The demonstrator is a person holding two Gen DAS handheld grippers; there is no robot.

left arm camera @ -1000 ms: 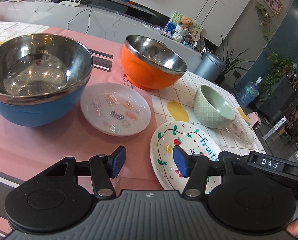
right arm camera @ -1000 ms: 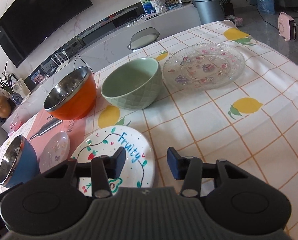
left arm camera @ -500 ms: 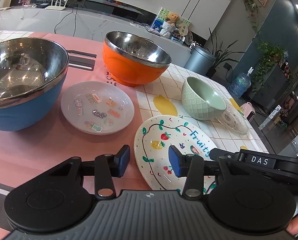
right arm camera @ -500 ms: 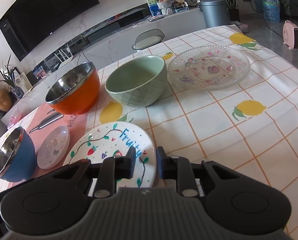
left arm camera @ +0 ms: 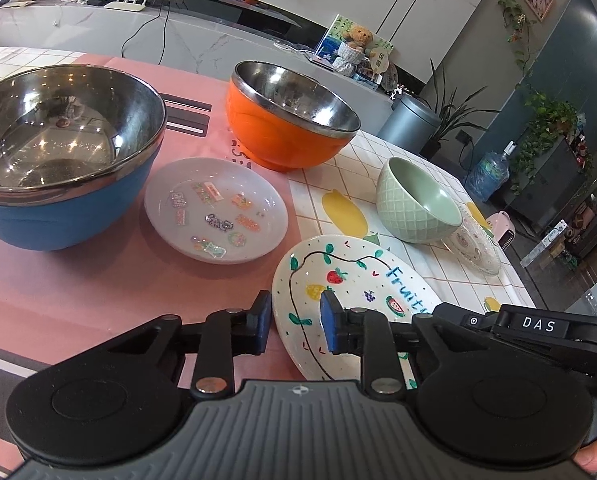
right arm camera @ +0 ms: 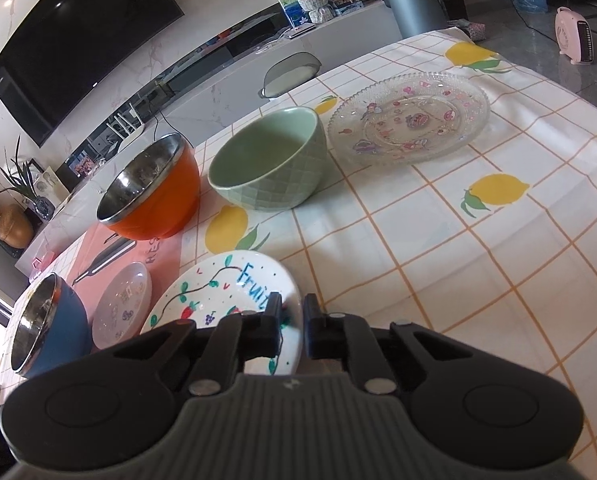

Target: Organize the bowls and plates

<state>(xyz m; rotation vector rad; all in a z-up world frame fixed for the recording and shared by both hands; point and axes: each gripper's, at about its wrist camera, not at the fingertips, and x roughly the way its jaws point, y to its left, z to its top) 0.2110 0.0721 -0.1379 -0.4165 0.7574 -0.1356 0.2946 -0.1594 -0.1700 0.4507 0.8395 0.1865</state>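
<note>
My right tongs [right arm camera: 292, 322] pinch the white painted "Fruity" ceramic plate [right arm camera: 218, 300] at the desk's near edge; left tongs [left arm camera: 294, 320] gape. Nothing stacked yet (bowls, other plates separate).

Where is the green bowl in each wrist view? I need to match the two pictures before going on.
Left wrist view: the green bowl sits right of centre, beyond the Fruity plate, with the glass plate just behind it.
Right wrist view: the green bowl sits at upper centre, between the orange bowl on its left and the glass plate on its right.
Shared landmark: the Fruity plate, nearest the jaws in both.
</note>
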